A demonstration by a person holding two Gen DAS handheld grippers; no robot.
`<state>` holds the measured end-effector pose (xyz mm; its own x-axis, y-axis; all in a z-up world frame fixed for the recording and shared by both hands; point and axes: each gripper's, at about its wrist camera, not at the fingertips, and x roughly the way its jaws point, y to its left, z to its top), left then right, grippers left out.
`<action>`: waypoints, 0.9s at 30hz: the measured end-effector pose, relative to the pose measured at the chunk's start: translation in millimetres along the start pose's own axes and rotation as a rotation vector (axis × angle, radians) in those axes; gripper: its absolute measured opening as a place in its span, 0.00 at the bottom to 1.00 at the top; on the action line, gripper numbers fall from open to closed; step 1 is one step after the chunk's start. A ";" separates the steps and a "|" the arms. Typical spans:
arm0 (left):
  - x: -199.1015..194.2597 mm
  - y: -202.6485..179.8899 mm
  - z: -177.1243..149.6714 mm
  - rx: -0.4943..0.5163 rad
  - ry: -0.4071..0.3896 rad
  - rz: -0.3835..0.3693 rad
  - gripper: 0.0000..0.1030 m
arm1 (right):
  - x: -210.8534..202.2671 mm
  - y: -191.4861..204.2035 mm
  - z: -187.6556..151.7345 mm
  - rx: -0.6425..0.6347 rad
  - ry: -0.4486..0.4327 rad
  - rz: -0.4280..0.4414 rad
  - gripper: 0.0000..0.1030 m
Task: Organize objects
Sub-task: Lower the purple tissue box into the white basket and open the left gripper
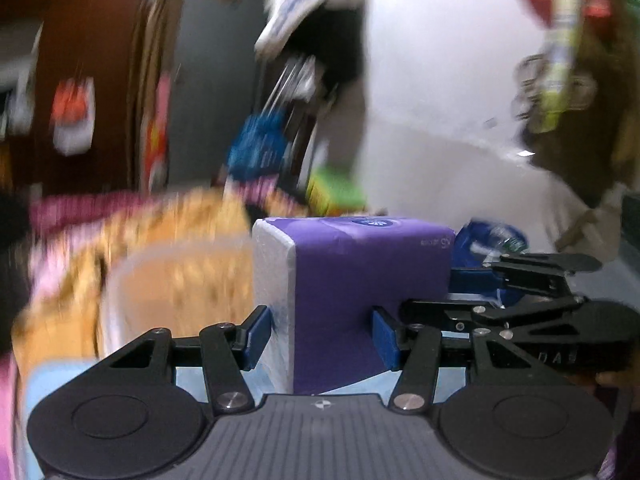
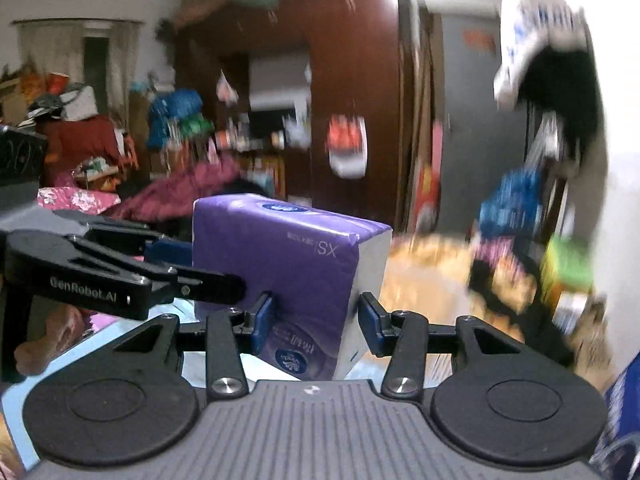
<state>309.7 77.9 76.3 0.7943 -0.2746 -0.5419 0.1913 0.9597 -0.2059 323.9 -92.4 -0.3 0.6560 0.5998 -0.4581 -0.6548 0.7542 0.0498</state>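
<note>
A purple tissue pack (image 1: pixel 360 276) with white ends sits between the blue pads of my left gripper (image 1: pixel 322 330), which is shut on it. The same pack (image 2: pixel 296 272) is also between the pads of my right gripper (image 2: pixel 316 322), shut on it from the other side. The pack is held up in the air. The right gripper's body (image 1: pixel 520 304) shows at the pack's right in the left wrist view. The left gripper's body (image 2: pixel 100 280) shows at the pack's left in the right wrist view. The background is motion-blurred.
A clear plastic tub (image 1: pixel 176 288) lies below left over an orange patterned bedcover (image 1: pixel 172 224). A white wall (image 1: pixel 440 80) and hanging bags (image 1: pixel 560 40) are right. A dark red wardrobe (image 2: pixel 352 80) and cluttered piles (image 2: pixel 100 152) stand behind.
</note>
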 end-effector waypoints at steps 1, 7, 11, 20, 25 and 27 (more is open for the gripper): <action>10.1 4.0 2.7 -0.021 0.051 0.013 0.57 | 9.8 -5.5 -0.8 0.020 0.041 0.003 0.48; 46.3 27.8 -4.7 -0.091 0.236 0.050 0.57 | 49.7 -16.7 0.4 0.082 0.271 0.018 0.48; 34.5 27.0 -9.4 -0.090 0.185 0.063 0.58 | 48.4 -18.6 6.4 0.086 0.287 0.007 0.49; -62.1 1.4 -38.1 -0.030 -0.205 0.028 1.00 | -56.8 -17.5 3.4 0.091 -0.121 -0.093 1.00; -99.8 -29.2 -100.9 0.051 -0.311 0.094 1.00 | -112.3 -5.9 -60.2 0.073 -0.224 -0.125 1.00; -111.5 -41.8 -130.3 0.085 -0.356 0.113 1.00 | -126.2 -0.3 -96.4 0.085 -0.257 -0.123 1.00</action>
<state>138.0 60.6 39.2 0.9608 -0.1434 -0.2372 0.1267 0.9884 -0.0843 205.2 -194.1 -28.0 0.8092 0.5423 -0.2260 -0.5377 0.8386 0.0873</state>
